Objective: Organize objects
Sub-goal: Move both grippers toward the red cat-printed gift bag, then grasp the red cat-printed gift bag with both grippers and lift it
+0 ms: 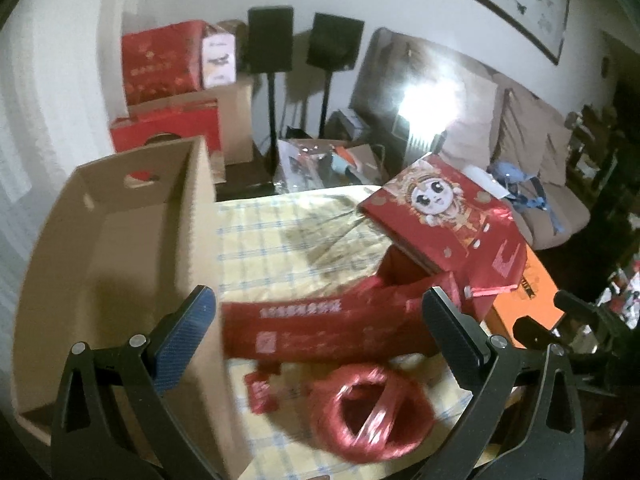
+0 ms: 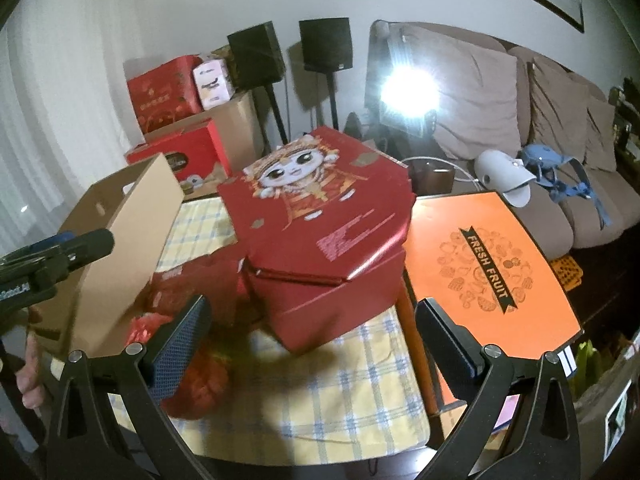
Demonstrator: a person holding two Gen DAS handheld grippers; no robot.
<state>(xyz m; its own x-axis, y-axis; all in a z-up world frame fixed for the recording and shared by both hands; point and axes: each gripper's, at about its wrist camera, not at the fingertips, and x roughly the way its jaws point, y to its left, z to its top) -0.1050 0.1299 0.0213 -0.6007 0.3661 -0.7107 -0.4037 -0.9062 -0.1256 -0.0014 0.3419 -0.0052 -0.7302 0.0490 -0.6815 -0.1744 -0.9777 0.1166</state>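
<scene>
An open brown cardboard box (image 1: pixel 120 256) stands at the left of the table, also in the right wrist view (image 2: pixel 120 240). A flat red carton (image 1: pixel 320 332) lies beside it, with a roll of red string (image 1: pixel 372 416) in front. A red octagonal gift box with a cartoon figure (image 1: pixel 440 216) sits behind; its lid is ajar in the right wrist view (image 2: pixel 320 216). My left gripper (image 1: pixel 316 344) is open above the red carton. My right gripper (image 2: pixel 308 344) is open and empty in front of the gift box.
The table has a yellow checked cloth (image 2: pixel 340 392). An orange "Fresh Fruit" box (image 2: pixel 488 272) lies at the right. Red boxes (image 1: pixel 164 60) and two black speakers on stands (image 1: pixel 270 40) stand by the wall. A sofa (image 2: pixel 520 120) and a bright lamp (image 2: pixel 408 92) are behind.
</scene>
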